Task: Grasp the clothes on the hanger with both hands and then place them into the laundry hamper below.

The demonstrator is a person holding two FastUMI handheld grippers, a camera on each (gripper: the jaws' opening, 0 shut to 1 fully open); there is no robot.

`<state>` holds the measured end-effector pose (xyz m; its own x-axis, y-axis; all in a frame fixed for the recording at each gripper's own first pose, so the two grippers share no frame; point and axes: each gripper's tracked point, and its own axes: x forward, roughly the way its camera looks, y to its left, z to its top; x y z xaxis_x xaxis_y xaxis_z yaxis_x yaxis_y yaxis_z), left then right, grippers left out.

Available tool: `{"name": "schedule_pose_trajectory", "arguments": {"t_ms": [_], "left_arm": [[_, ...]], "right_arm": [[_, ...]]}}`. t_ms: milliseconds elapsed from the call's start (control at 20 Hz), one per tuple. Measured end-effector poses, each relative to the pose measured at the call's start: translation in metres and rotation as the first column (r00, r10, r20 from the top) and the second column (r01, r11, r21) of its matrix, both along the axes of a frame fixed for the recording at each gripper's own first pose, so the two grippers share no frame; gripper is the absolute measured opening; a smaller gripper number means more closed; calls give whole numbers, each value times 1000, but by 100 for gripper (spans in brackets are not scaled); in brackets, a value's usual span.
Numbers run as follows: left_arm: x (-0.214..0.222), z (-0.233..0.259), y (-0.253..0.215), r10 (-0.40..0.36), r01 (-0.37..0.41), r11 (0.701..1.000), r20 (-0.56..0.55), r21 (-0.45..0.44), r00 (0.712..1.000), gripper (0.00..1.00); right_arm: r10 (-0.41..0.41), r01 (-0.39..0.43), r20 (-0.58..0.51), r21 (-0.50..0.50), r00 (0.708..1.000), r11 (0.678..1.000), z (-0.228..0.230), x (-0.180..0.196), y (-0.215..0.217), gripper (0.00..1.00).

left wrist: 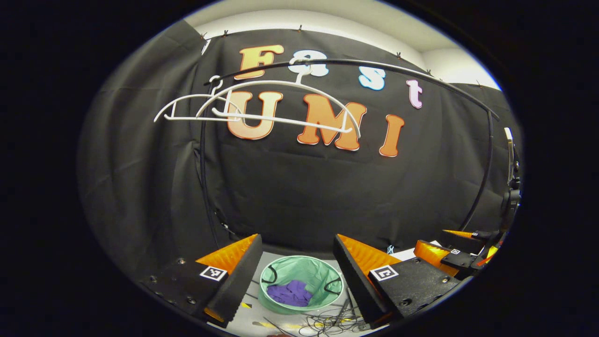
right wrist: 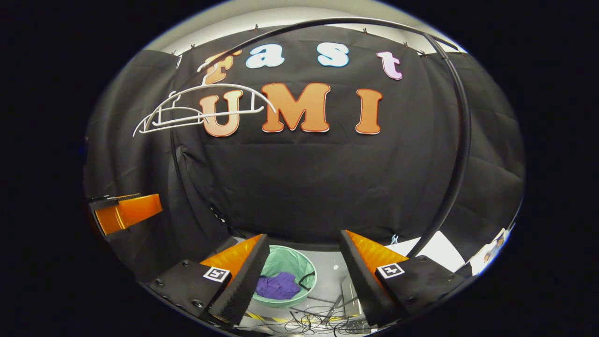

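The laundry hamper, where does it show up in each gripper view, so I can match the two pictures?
Left gripper view: the green laundry hamper sits at bottom centre, between that gripper's two fingers, with purple clothes inside.
Right gripper view: the hamper sits at bottom, left of centre, partly hidden behind the near finger, the purple clothes inside.
Shared landmark: the bare white hangers on the black rail, upper left in both.

Floor (left wrist: pixel 243 316), pale grey: a green hamper (left wrist: pixel 323 271) stands on it, purple clothes (left wrist: pixel 290 293) inside. Loose black cables (left wrist: pixel 327 323) lie tangled just beside it (yellow tape marks (left wrist: pixel 245 305) nearby).
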<state>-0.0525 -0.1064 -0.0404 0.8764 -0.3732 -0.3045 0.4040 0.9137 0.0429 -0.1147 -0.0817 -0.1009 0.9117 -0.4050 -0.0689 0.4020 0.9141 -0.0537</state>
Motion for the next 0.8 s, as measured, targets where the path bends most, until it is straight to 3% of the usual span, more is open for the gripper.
{"name": "schedule_pose_trajectory", "arguments": {"t_ms": [250,800], "left_arm": [[8,27,0,-32,32,999,43,-9,999,96],[5,14,3,-56,56,998,27,-11,998,96]], "right_arm": [[-2,2,53,-1,999,1000,19,1,10,99],[-29,29,55,1,998,1000,15,3,12,99]]}}
